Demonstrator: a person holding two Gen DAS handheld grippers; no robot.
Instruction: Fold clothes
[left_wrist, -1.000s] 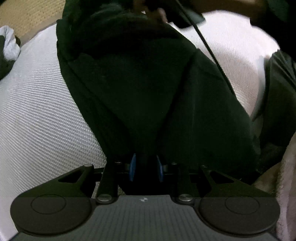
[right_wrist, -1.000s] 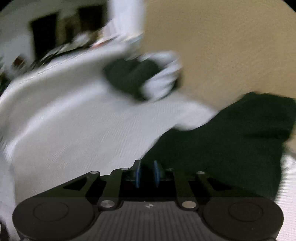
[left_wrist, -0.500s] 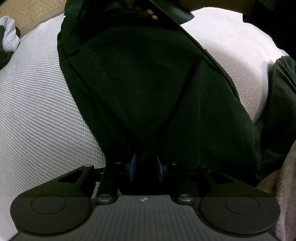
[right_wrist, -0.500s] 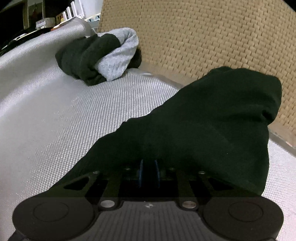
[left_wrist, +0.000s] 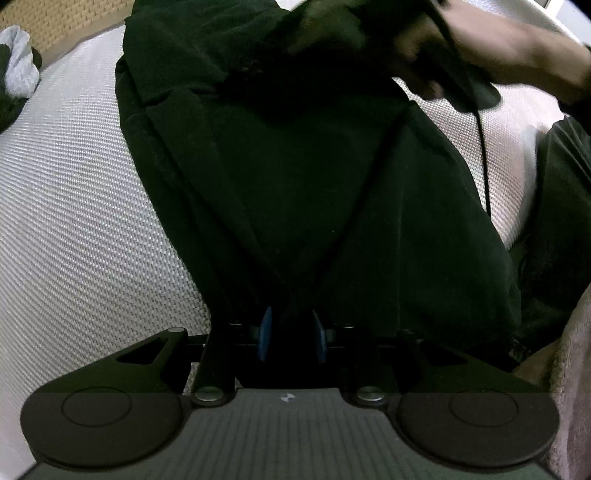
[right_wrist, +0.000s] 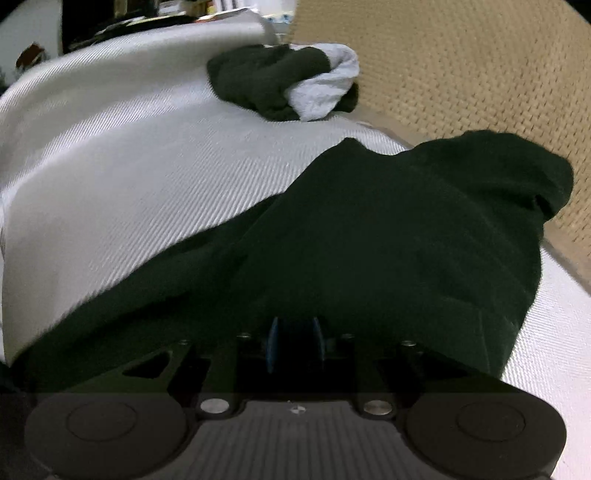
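Observation:
A dark green garment (left_wrist: 295, 177) lies stretched over a white woven bed surface (left_wrist: 74, 221). My left gripper (left_wrist: 291, 332) is shut on its near edge, and the cloth pulls into taut creases from the blue pads. My right gripper (right_wrist: 294, 343) is shut on the same garment (right_wrist: 388, 236) at another edge, and the cloth bunches up toward a wicker headboard (right_wrist: 461, 74). In the left wrist view the right hand and its gripper (left_wrist: 461, 55) show blurred at the top right, over the garment's far end.
A rolled bundle of dark and light grey clothes (right_wrist: 291, 81) lies on the bed by the headboard; it also shows in the left wrist view (left_wrist: 16, 74). A person's dark trouser leg (left_wrist: 561, 206) and a pinkish blanket (left_wrist: 569, 369) lie at the right.
The right gripper has swung round and carried its end of the garment over the rest, toward the left gripper's end. The left gripper has stayed shut and nearly still.

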